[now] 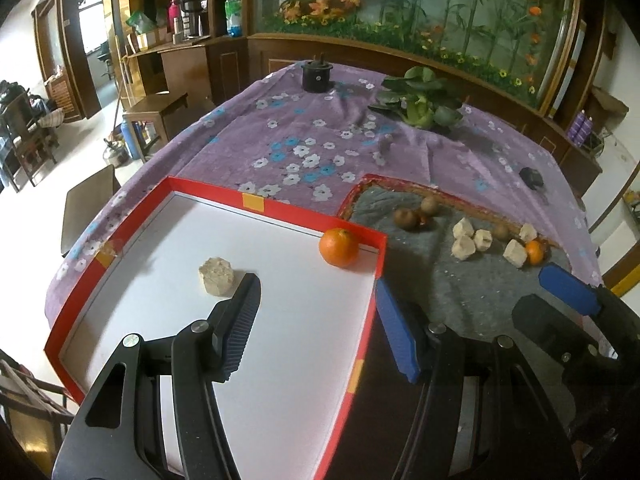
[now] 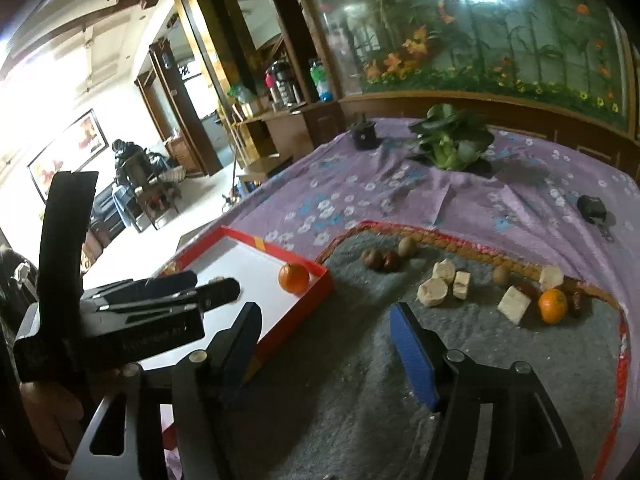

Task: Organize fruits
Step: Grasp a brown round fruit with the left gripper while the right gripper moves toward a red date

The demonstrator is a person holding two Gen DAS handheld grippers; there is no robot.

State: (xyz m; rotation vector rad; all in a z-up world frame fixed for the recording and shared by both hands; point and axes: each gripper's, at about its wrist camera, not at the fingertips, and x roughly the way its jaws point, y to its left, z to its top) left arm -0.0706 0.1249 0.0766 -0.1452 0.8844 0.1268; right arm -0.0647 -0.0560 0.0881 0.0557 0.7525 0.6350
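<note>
A red-rimmed white tray (image 1: pixel 280 210) holds an orange (image 1: pixel 339 247) at its far right corner and a beige chunk (image 1: pixel 216 276) near the middle. My left gripper (image 1: pixel 316 308) is open and empty above the tray's right side. On the grey mat (image 2: pixel 360 360) lie several beige chunks (image 2: pixel 433 292), brown kiwis (image 2: pixel 408 246) and a second orange (image 2: pixel 552 306). My right gripper (image 2: pixel 324 320) is open and empty over the mat, short of the fruit. The tray (image 2: pixel 320 270) with its orange (image 2: pixel 294 278) shows at left in the right wrist view.
A purple floral cloth (image 1: pixel 312 148) covers the table. Leafy greens (image 1: pixel 420 100) and a black pot (image 1: pixel 317 76) stand at the far side. A small dark object (image 1: pixel 531 178) lies at the right. Chairs stand off the left edge.
</note>
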